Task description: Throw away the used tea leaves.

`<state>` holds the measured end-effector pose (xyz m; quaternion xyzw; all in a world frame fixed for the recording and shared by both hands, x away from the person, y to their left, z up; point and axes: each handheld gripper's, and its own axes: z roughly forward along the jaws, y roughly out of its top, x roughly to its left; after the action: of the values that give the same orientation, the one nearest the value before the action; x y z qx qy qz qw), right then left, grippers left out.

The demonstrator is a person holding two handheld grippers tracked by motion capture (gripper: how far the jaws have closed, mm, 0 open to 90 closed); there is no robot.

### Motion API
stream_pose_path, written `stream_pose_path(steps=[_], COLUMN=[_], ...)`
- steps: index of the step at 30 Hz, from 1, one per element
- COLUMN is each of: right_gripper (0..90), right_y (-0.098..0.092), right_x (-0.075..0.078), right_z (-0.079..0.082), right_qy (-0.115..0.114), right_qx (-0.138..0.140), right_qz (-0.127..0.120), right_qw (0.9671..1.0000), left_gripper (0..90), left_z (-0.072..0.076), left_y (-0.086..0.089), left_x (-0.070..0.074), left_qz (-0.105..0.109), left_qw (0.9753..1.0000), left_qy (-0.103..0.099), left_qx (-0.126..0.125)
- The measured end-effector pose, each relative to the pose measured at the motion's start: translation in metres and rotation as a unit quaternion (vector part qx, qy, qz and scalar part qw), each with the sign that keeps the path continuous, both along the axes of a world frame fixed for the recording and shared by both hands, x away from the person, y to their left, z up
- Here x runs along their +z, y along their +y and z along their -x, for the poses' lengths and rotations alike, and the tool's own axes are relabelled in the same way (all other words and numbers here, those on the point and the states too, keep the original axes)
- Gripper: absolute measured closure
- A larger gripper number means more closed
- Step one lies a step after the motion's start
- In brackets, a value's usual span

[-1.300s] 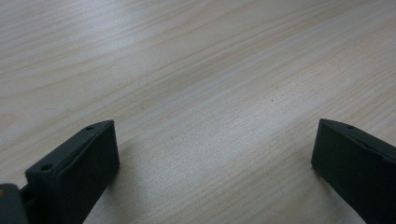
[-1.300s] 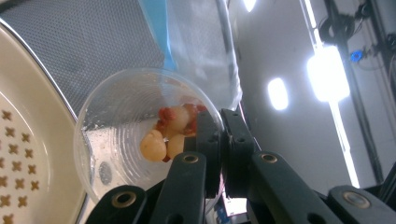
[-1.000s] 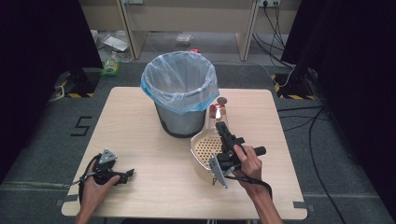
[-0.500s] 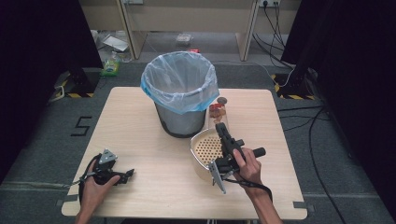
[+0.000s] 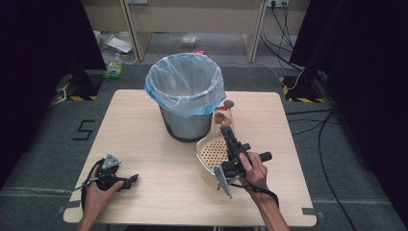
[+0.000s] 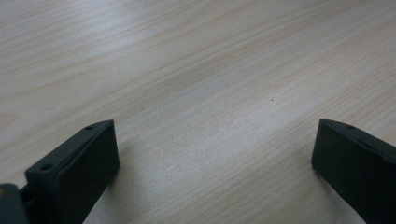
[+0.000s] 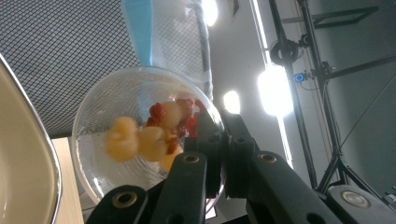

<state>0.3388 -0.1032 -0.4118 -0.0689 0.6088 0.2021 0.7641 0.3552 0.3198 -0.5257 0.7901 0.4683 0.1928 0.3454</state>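
Note:
A clear glass bowl (image 7: 140,140) with yellow and red food pieces (image 7: 154,130) is tipped on its side, and my right gripper (image 7: 219,140) is shut on its rim. From above, the bowl (image 5: 222,117) hangs just right of the grey mesh bin (image 5: 185,122) lined with a blue bag (image 5: 185,86), and the right gripper (image 5: 225,130) reaches over a cream perforated basket (image 5: 204,166). My left gripper (image 5: 133,180) rests on the table's front left. Its jaws stand wide apart over bare wood, so the left gripper (image 6: 215,154) is open and holds nothing.
A small round dark object (image 5: 229,103) lies on the table behind the bowl. The light wooden table (image 5: 144,144) has free room on its left half and front middle. Cables and boxes lie on the floor beyond the far edge.
The right gripper and the bowl have shifted only slightly beside the bin. The left gripper has not moved.

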Motion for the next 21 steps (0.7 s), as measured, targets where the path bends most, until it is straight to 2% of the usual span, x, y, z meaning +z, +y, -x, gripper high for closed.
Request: stream_pose_path(steps=[1,3,4,6,7,11,12,14,15,16,17,21], right_gripper=[87.8,87.8,87.8,87.8,87.7,87.7,87.7,87.8,87.8,87.8,87.7,87.7], right_y=[0.0,0.0,0.001,0.001,-0.002,-0.003,-0.002,-0.001,0.002,0.004,0.004,0.01], right_x=[0.001,0.001,-0.004,-0.004,-0.001,0.0,-0.006,-0.006,-0.004,-0.001,-0.005,-0.008], right_z=[0.002,-0.002,-0.002,-0.003,-0.001,0.002,-0.003,-0.001,0.005,0.002,-0.002,0.0], right_qy=[-0.004,0.004,-0.003,-0.005,-0.003,-0.011,-0.003,0.0,-0.02,-0.021,-0.007,-0.005], right_qx=[0.003,-0.005,-0.004,-0.006,-0.009,0.0,-0.01,-0.004,0.013,0.003,-0.002,0.005], right_qz=[-0.002,-0.003,0.012,0.015,0.004,-0.001,0.011,0.005,0.005,0.026,0.008,0.024], right_qw=[1.0,1.0,0.9999,0.9999,0.9999,0.9999,0.9999,1.0,0.9997,0.9994,0.9999,0.9997], left_gripper=[0.0,0.0,0.0,0.0,0.0,0.0,0.0,0.0,0.0,0.0,0.0,0.0], left_z=[0.0,0.0,0.0,0.0,0.0,0.0,0.0,0.0,0.0,0.0,0.0,0.0], left_y=[0.0,0.0,0.0,0.0,0.0,0.0,0.0,0.0,0.0,0.0,0.0,0.0], left_x=[0.0,0.0,0.0,0.0,0.0,0.0,0.0,0.0,0.0,0.0,0.0,0.0], left_qz=[-0.001,0.0,-0.001,0.0,0.0,0.0,-0.001,-0.001,0.001,0.0,-0.001,0.001], left_qw=[1.0,1.0,1.0,1.0,1.0,1.0,1.0,1.0,1.0,1.0,1.0,1.0], left_qy=[-0.001,0.0,0.0,0.0,0.0,0.0,-0.001,0.0,0.0,0.0,0.0,0.001], left_qx=[0.0,0.0,0.0,0.0,0.0,0.0,0.0,0.0,0.001,0.0,0.0,0.0])
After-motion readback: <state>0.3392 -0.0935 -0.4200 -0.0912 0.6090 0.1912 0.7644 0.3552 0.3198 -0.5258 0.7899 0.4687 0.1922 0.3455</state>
